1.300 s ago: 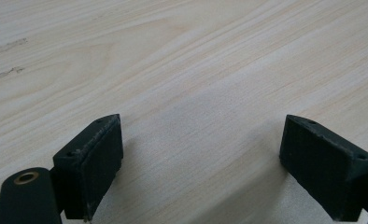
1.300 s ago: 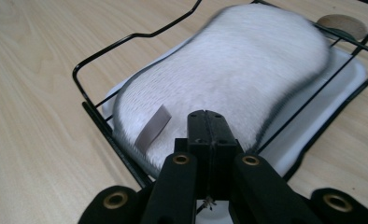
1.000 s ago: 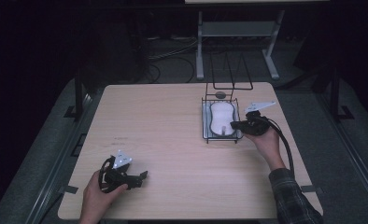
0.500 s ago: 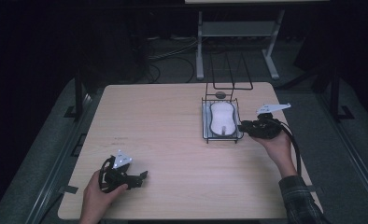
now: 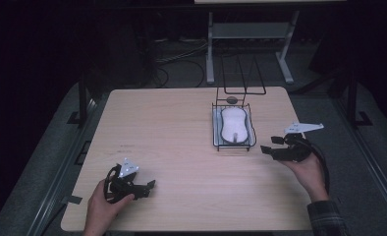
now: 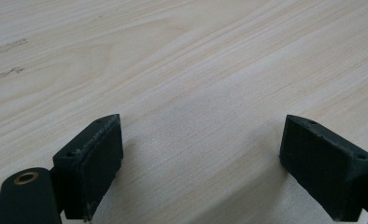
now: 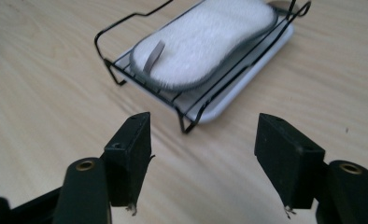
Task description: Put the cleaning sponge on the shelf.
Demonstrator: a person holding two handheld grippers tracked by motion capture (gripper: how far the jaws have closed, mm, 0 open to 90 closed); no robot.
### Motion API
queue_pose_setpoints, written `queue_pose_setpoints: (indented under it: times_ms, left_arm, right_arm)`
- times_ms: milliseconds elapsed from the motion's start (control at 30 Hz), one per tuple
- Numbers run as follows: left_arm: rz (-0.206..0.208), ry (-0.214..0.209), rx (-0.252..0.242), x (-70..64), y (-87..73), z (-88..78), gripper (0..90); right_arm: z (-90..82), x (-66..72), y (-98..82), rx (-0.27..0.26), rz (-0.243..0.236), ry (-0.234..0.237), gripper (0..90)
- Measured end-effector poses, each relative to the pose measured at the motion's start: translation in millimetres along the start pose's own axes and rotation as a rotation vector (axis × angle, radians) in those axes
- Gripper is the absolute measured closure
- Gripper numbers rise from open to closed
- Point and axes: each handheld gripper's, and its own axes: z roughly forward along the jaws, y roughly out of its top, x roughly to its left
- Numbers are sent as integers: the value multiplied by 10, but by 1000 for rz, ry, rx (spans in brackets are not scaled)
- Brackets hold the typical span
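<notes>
The right tongs (image 5: pixel 274 150) have just opened and drawn back empty from the sponge (image 5: pixel 234 125), now resting on the wire rack (image 5: pixel 216 143) ahead of them, so placing looks done; the left tongs (image 5: pixel 145 187) idle, released.

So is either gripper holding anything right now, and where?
Nothing is held. The right gripper is open beside the sponge rack; the left gripper is open over the bare table.

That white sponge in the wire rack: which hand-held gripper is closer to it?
The right. The right hand-held gripper sits just off the rack's near right corner, apart from the white sponge, jaws open. The left hand-held gripper rests far off at the table's near left.
</notes>
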Motion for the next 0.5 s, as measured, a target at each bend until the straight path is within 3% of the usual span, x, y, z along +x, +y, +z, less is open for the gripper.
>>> queue_pose_setpoints:
  times_ms: [333, 500]
  left_arm:
    - [3, 0, 0, 1, -2, 0, 127]
    - [3, 1, 0, 1, -1, 0, 127]
  right_arm:
    - [-195, 84, -355, 28, 5, -52, 276]
    - [-270, 110, -508, 27, 32, -45, 246]
